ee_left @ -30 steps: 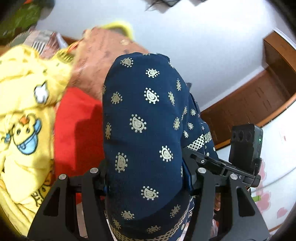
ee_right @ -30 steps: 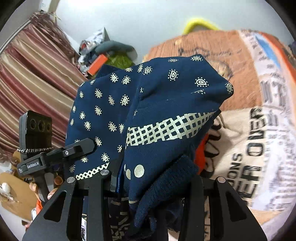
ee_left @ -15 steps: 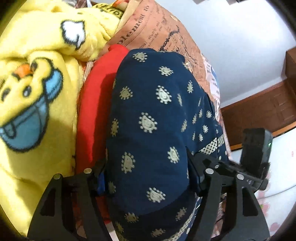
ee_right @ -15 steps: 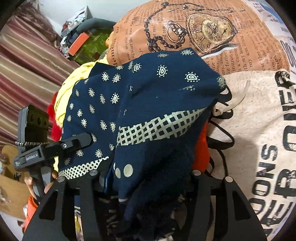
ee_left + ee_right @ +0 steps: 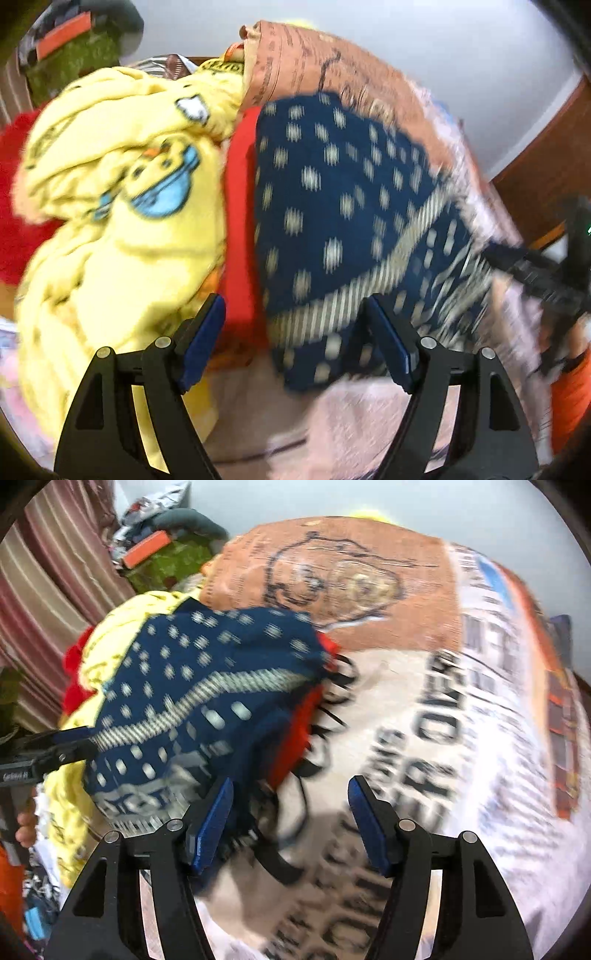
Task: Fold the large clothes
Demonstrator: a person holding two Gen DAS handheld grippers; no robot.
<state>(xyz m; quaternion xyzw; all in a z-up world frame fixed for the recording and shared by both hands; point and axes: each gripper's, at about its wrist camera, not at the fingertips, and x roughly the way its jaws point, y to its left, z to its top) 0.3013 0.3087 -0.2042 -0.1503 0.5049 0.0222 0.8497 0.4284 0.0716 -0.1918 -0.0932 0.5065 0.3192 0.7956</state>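
The folded navy garment with a pale dot print point(image 5: 343, 206) lies on the printed bedsheet point(image 5: 369, 410), leaning against a red cloth point(image 5: 240, 221). It also shows in the right wrist view point(image 5: 192, 709). My left gripper point(image 5: 295, 336) is open and empty just in front of it. My right gripper point(image 5: 290, 819) is open and empty at the garment's right edge. Both views are motion-blurred.
A yellow cartoon blanket point(image 5: 122, 206) is piled left of the red cloth. The bedsheet point(image 5: 424, 738) carries newspaper print. Striped curtains point(image 5: 44, 590) hang at left. A wooden headboard point(image 5: 546, 170) stands at right.
Both grippers opened and let go of the navy garment, which now rests on the bed. Both grippers have pulled back from it.
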